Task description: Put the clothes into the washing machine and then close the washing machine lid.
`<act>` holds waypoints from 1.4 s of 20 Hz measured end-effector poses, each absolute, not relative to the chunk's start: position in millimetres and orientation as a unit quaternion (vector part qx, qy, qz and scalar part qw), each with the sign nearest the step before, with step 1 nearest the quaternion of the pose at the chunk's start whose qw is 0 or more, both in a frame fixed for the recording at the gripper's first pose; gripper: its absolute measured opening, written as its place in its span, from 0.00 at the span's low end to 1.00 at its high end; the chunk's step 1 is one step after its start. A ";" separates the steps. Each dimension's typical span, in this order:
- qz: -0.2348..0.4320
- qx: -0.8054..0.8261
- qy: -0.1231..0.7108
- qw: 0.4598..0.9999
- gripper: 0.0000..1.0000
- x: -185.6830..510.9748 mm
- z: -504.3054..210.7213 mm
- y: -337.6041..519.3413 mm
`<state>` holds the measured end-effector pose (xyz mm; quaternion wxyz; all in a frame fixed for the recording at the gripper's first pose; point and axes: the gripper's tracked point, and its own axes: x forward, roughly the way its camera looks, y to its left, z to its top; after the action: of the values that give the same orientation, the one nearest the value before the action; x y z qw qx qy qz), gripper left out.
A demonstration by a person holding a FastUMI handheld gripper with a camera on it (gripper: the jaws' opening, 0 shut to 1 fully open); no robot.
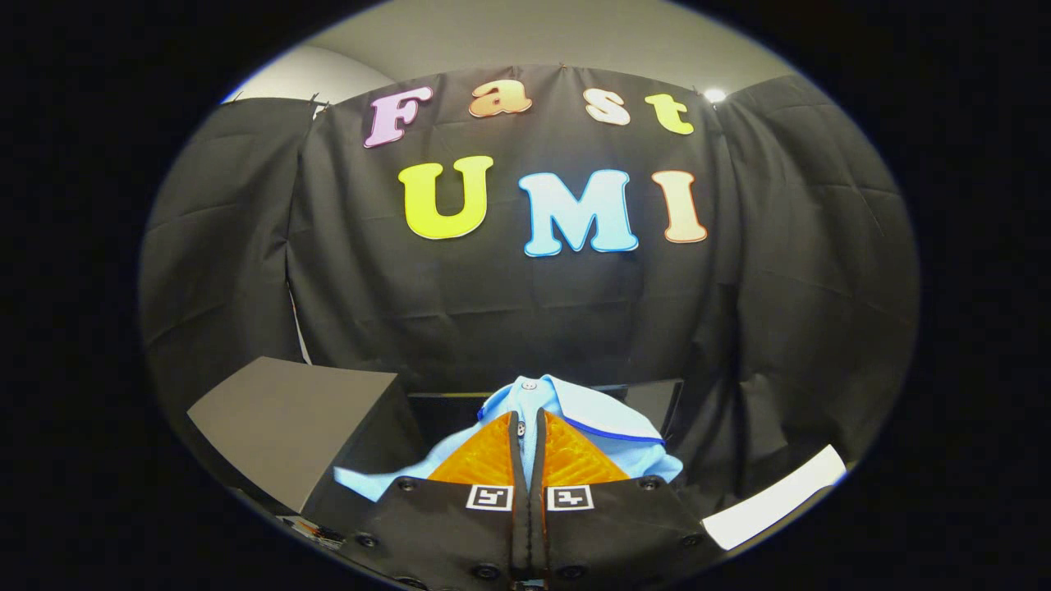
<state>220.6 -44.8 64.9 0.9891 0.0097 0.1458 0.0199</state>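
At the bottom centre of the frame the gripper has its two fingers drawn nearly together, pinching a light blue shirt between them. The shirt has a collar edged in darker blue and a small button near the top; its fabric spills out to both sides of the fingers. At the lower left, a dark grey box stands beside them.
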 end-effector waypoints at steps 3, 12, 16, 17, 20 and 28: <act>0.013 0.012 0.154 0.988 0.01 219.6 54.3 -52.1; 0.017 0.010 0.197 0.980 0.01 224.5 0.7 -52.3; 0.021 -0.010 0.221 0.975 0.01 226.2 -27.2 -48.3; 0.022 -0.013 0.227 0.974 0.01 226.8 -34.7 -48.6; 0.021 -0.018 0.245 0.969 0.01 228.4 -57.8 -49.7; 0.019 -0.018 0.305 0.952 0.02 225.1 -119.3 -52.1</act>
<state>225.1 -52.1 -119.3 0.9520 -0.0179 0.3049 0.0192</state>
